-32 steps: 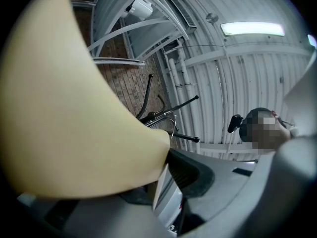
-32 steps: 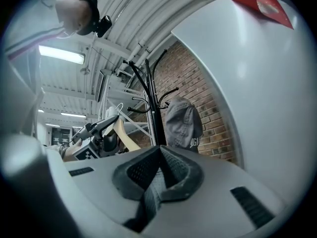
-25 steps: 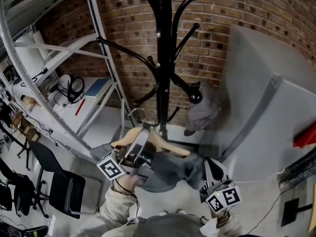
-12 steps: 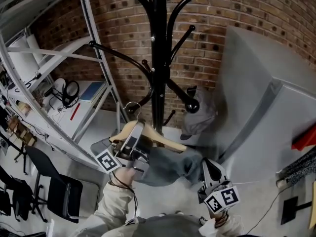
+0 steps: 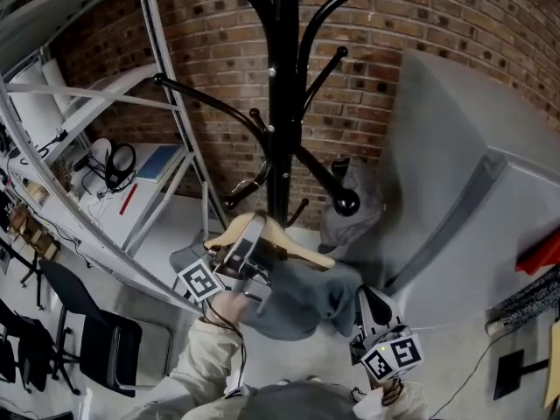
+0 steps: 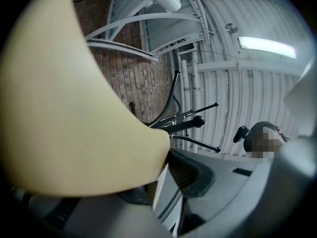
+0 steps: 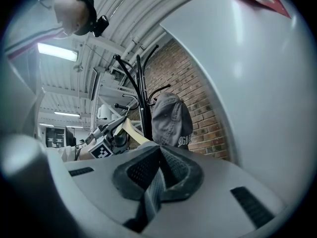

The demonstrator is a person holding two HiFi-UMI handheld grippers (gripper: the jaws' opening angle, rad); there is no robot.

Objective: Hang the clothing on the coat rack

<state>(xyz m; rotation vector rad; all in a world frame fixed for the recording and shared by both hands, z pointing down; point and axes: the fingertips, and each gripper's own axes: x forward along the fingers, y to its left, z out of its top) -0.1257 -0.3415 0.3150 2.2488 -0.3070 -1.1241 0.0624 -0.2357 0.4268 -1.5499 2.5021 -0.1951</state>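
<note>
A black rack (image 5: 282,103) stands against a brick wall (image 5: 394,68), its curved arms spreading out at several heights. A grey cap (image 5: 354,206) already hangs on one low arm on the right, close to the garment. Grey metal shelving (image 5: 149,51) slants in from the left, its uprights passing near the rack's left arms. A tall grey panel (image 5: 464,156) closes off the right side. Farther left sit headphones (image 5: 118,160) on a white surface and a dark chair (image 5: 87,322) on the floor.

The garment (image 5: 297,291) hangs in front of the rack's pole, below its lowest arms and between the two tongs. It is draped over a hanger (image 5: 271,239). The left gripper (image 5: 249,234) is clamped on the hanger near its middle, and in the left gripper view the pale wood fills the space at its jaws. The right gripper (image 5: 366,294) is at the garment's lower right edge. Its jaws are pressed together on a thin fold of the grey cloth.

The garment is a soft blue-grey fabric, bunched and sagging between the hanger and the right gripper. The hanger is light, smooth wood and tilts down to the right.
</note>
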